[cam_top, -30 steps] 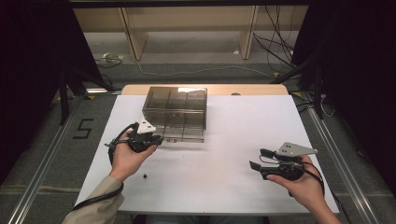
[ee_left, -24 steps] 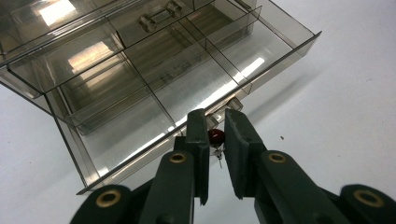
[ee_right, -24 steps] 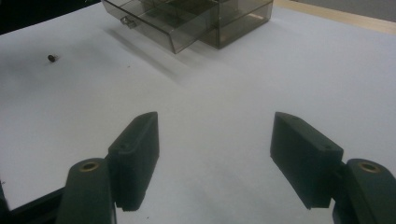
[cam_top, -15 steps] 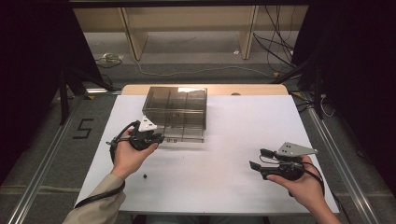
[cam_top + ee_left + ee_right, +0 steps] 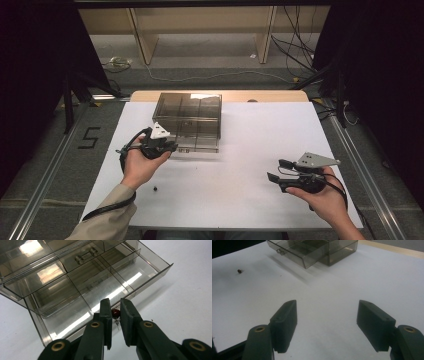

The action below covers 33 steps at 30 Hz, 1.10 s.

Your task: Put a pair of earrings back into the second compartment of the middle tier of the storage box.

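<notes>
The smoky plastic drawer box with its drawer pulled out blocks the bench's far middle, while a small dark bead lies near the left front corner.

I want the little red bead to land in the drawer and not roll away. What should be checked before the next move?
1. Red bead pinched between the jaws of the left hand-held gripper: ok.
2. Drawer of the smoky plastic organizer box pulled open: ok.
3. Bead already over a compartment: not ok, it sits at the drawer's front wall.
4. Compartments nearest the bead free of other things: ok.
5. Right hand-held gripper open and well away from the box: ok.
6. Another small dark bead lying loose on the white table, left to pick up: ok.
</notes>
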Each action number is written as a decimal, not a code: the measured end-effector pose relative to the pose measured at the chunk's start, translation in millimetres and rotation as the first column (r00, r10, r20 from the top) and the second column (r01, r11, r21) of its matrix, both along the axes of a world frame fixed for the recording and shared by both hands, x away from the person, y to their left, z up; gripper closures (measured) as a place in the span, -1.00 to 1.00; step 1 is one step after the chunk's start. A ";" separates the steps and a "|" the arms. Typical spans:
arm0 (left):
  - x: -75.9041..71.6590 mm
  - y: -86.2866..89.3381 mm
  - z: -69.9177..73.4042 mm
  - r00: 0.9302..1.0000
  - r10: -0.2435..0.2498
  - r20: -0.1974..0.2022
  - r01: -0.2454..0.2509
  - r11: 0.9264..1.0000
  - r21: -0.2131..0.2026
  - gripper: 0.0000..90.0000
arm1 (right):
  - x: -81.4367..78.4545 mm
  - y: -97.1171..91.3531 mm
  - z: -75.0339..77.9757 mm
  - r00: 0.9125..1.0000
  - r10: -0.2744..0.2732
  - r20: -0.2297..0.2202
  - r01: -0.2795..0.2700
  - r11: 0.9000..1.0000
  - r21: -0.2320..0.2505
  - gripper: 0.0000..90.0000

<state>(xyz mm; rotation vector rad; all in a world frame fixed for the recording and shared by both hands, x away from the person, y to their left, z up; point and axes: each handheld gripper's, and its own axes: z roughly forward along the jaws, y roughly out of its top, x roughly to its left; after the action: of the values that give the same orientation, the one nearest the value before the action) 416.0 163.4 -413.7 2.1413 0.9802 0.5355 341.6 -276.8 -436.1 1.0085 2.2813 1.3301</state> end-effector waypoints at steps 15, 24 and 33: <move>4.6 -4.9 1.6 1.000 -0.003 0.003 0.003 1.000 -0.005 0.77 | 0.1 -0.1 -0.1 1.000 -0.002 0.000 0.002 1.000 0.001 -0.26; 7.3 -6.7 3.6 1.000 -0.003 0.005 0.003 1.000 -0.007 0.77 | 0.0 -0.2 -0.1 1.000 -0.002 -0.001 0.002 1.000 0.002 -0.26; 9.7 -8.1 3.0 1.000 0.000 0.010 0.000 1.000 -0.003 0.77 | 0.0 -0.3 -0.2 1.000 -0.003 -0.002 0.003 1.000 0.002 -0.26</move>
<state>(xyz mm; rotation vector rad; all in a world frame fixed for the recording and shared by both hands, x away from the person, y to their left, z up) 425.7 155.3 -410.7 2.1336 0.9751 0.5446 341.6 -277.1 -436.3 1.0144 2.2793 1.3310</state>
